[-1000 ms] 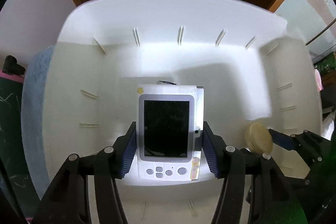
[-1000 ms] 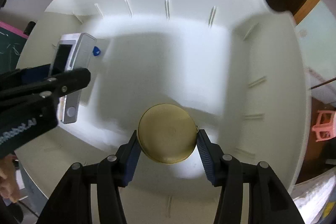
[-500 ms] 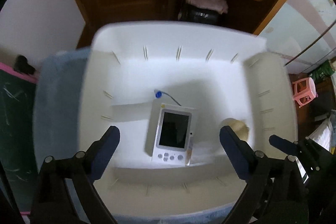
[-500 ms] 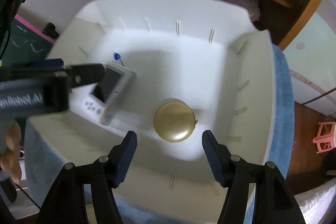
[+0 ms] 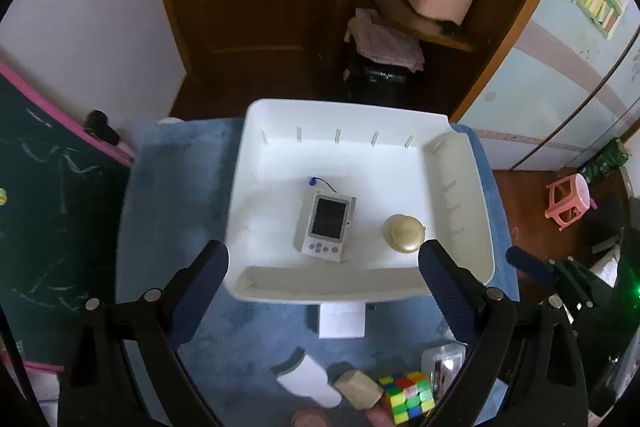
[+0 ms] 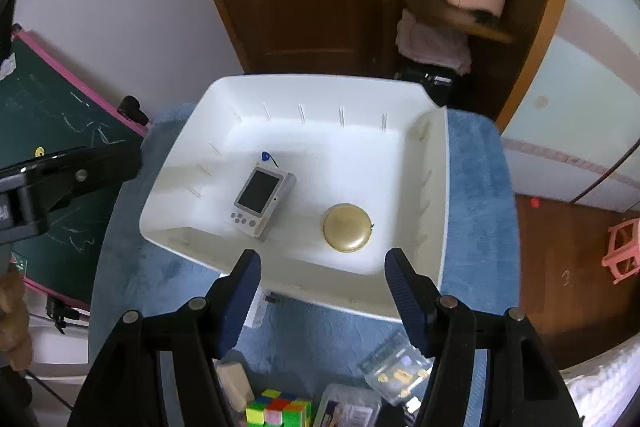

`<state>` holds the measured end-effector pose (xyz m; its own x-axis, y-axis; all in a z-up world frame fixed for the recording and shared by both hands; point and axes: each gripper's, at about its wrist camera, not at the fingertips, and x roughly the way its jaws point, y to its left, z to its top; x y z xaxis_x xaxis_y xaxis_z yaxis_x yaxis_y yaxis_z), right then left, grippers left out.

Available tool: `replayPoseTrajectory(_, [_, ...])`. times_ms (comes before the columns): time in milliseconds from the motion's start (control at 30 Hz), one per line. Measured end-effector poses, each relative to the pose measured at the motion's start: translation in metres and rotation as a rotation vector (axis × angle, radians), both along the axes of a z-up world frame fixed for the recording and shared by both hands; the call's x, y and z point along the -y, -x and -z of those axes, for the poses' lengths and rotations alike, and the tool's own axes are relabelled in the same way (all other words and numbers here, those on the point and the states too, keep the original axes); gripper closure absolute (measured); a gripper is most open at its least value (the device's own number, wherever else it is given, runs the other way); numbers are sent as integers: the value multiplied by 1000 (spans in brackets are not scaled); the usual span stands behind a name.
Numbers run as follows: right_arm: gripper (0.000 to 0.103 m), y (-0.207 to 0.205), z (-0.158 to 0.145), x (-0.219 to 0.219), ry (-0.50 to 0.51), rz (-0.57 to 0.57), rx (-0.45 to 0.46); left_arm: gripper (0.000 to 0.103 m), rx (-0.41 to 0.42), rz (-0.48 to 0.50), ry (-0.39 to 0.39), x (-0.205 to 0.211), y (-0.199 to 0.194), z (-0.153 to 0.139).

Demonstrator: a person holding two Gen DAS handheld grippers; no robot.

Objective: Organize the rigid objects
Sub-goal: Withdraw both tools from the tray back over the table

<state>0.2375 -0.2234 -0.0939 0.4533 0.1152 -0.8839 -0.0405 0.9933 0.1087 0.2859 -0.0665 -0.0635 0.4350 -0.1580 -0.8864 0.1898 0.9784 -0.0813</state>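
Bin [image 5: 460, 187]: a white bin is set on a blue cloth [image 5: 168, 227], ahead of and below both grippers.
Already stored: a small white device with a screen [image 5: 326, 221] and a round brass-coloured tin [image 5: 404, 233] are laid apart on the bin floor, device to the left.
Things left out: a colour cube [image 6: 276, 413], a tan block [image 6: 234, 381], a clear packet [image 6: 396, 371] and a white box [image 5: 342, 321] are seen on the cloth on the near side of the bin, just under the fingers.
Key relation: the loose things lie nearer than the bin; the cube is judged closest to the right gripper [image 6: 322, 295].
Left gripper [image 5: 324, 287]: spread wide, nothing held.
Right gripper: parted about halfway, nothing between the pads.
Pose: both are tilted steeply downward above the near rim.
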Motion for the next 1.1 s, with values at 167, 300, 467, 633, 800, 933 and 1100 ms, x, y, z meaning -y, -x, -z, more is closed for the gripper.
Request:
replayPoseTrajectory(167, [38, 22, -24, -4, 10, 9, 37, 6, 40, -2, -17, -8, 27, -22])
replayPoseTrajectory(300, [38, 40, -42, -8, 37, 20, 65, 6, 67, 8, -30, -15, 46, -34])
replayPoseTrajectory(467, [38, 66, -60, -18, 78, 49, 99, 6, 73, 31, -10, -30, 71, -45])
replayPoseTrajectory(633, [38, 92, -66, -27, 31, 84, 88, 6, 86, 43, -1, -50, 95, -52])
replayPoseTrajectory(800, [38, 122, -73, -40, 28, 124, 100, 6, 89, 49, 8, -68, 115, -52])
replayPoseTrajectory(933, [38, 146, -81, -51, 35, 139, 130, 6, 81, 58, 24, -79, 128, -51])
replayPoseTrajectory(1100, [38, 175, -89, -63, 49, 147, 177, 6, 80, 74, 37, -90, 146, -46])
